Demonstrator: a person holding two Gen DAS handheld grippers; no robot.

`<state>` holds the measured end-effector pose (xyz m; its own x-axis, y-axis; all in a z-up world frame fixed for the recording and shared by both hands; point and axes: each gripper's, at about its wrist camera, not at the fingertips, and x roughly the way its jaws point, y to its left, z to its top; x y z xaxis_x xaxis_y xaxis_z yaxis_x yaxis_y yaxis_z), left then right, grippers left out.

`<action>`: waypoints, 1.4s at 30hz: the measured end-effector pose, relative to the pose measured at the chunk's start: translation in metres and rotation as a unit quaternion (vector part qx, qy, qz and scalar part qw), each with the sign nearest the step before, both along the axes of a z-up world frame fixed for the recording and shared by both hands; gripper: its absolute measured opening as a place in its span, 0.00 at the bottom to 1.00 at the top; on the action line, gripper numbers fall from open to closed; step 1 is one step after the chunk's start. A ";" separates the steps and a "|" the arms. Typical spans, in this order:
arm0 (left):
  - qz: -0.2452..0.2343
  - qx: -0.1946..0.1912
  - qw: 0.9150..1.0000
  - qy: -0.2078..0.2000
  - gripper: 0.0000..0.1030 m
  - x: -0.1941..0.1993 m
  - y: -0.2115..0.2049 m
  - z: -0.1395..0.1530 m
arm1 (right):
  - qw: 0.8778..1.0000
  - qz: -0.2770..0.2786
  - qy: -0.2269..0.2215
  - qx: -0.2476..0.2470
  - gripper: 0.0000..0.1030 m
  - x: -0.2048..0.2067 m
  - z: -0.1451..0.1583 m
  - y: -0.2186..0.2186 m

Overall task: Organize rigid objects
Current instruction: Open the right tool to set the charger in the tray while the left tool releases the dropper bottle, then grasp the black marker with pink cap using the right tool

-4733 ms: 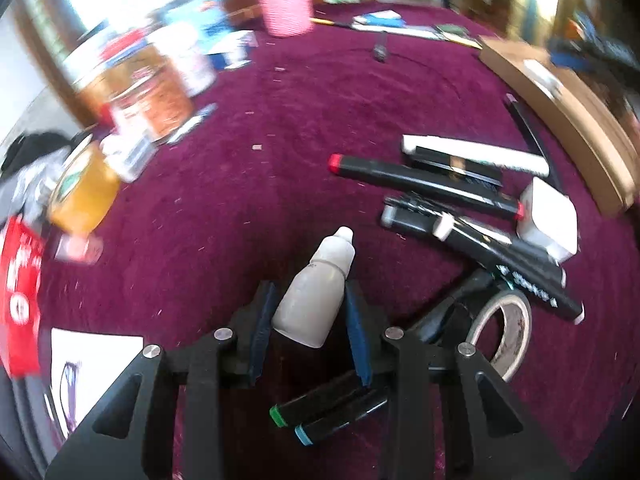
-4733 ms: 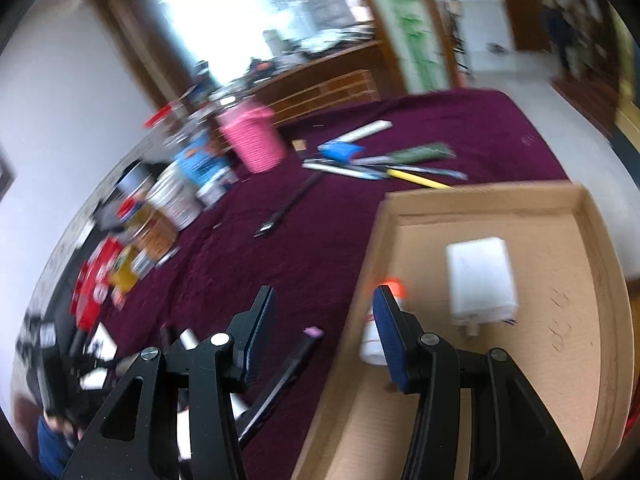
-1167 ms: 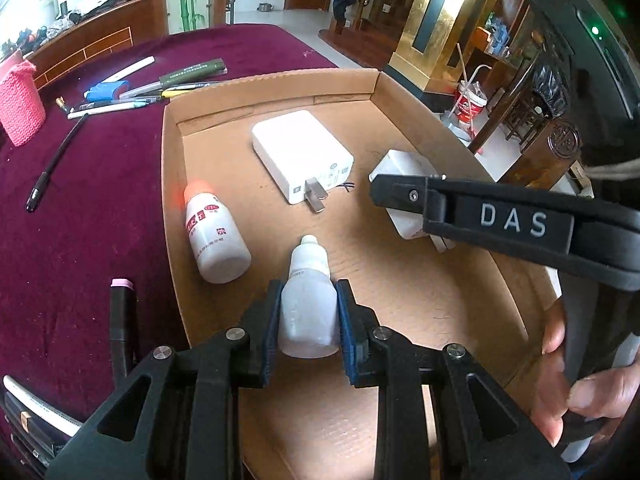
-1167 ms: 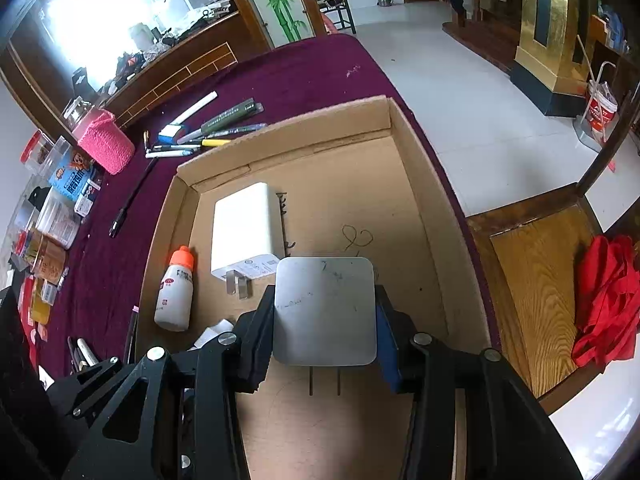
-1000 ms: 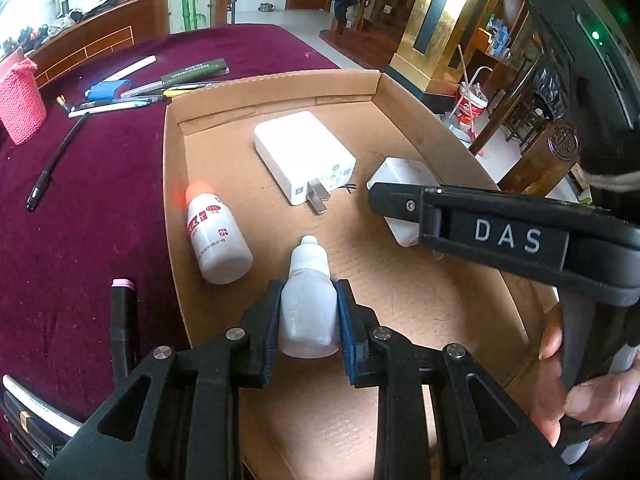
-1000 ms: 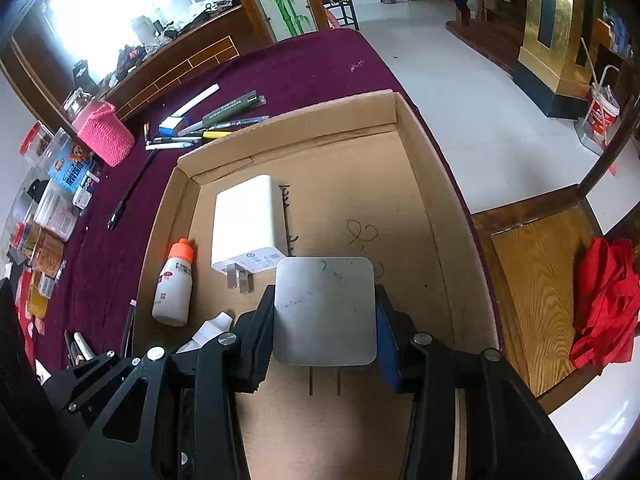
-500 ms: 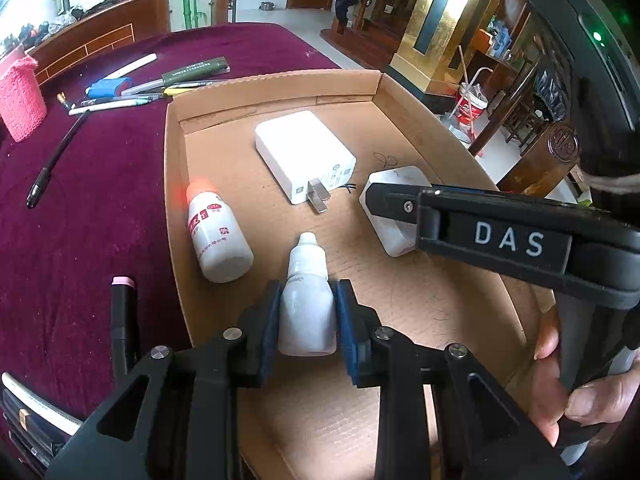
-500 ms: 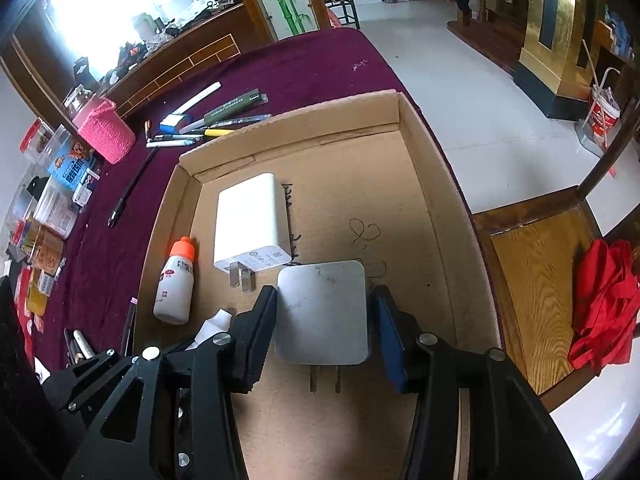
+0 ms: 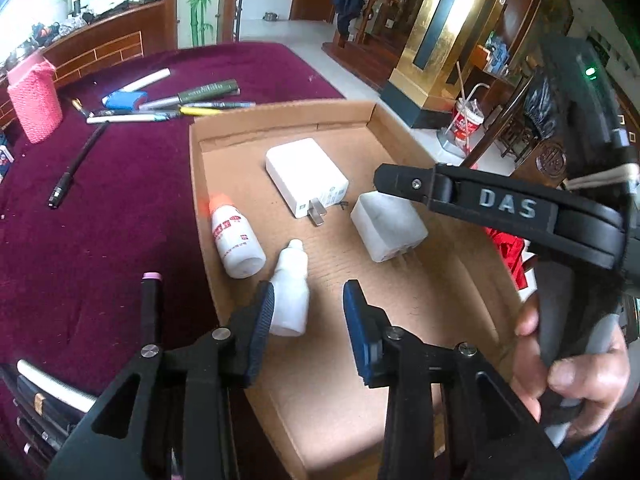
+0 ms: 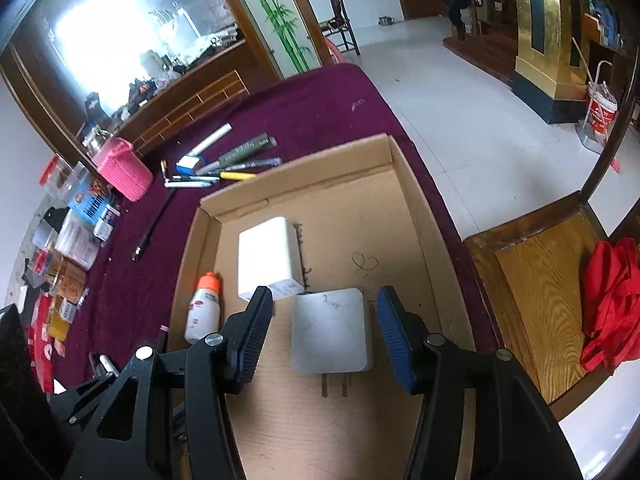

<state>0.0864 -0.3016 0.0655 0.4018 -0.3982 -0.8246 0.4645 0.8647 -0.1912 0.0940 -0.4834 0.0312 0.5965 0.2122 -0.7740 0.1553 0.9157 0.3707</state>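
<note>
A shallow cardboard box (image 9: pixel 400 136) (image 10: pixel 412 184) lies on the maroon table. In it lie a large white charger (image 9: pixel 306 176) (image 10: pixel 266 252), a white bottle with an orange cap (image 9: pixel 236 240) (image 10: pixel 202 308), a small white dropper bottle (image 9: pixel 290 292) and a square white plug adapter (image 9: pixel 388 226) (image 10: pixel 330 330). My left gripper (image 9: pixel 308 312) is open; the dropper bottle lies on the box floor against its left finger. My right gripper (image 10: pixel 324 332) is open around the adapter, which rests on the box floor, prongs toward me.
Pens and markers (image 9: pixel 168 104) (image 10: pixel 224 164) lie beyond the box's far wall. A pink knitted cup (image 9: pixel 34 98) (image 10: pixel 124 170) stands far left. A black marker (image 9: pixel 152 308) lies left of the box. A wooden chair seat (image 10: pixel 552 280) with red cloth (image 10: pixel 612 308) is right.
Both grippers have opened in the last half second. The dropper bottle and the plug adapter have dropped from the jaws onto the box floor.
</note>
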 end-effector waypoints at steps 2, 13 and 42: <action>0.000 -0.008 1.000 -0.006 0.32 -0.005 0.009 0.010 | 1.000 0.004 -0.008 0.002 0.48 -0.001 0.003 0.001; 0.008 -0.035 0.998 -0.055 0.32 -0.050 0.081 0.053 | 0.998 0.035 -0.044 0.026 0.48 -0.005 0.013 0.014; 0.072 0.122 0.985 -0.095 0.56 -0.126 0.288 -0.007 | 0.981 0.168 -0.091 0.041 0.48 -0.020 0.027 0.077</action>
<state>-0.0393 -0.0138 0.0581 0.5960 -0.1249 -0.7932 0.3412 0.9336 0.1094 0.0740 -0.4060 0.0581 0.6096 0.4770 -0.6332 -0.2257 0.8701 0.4382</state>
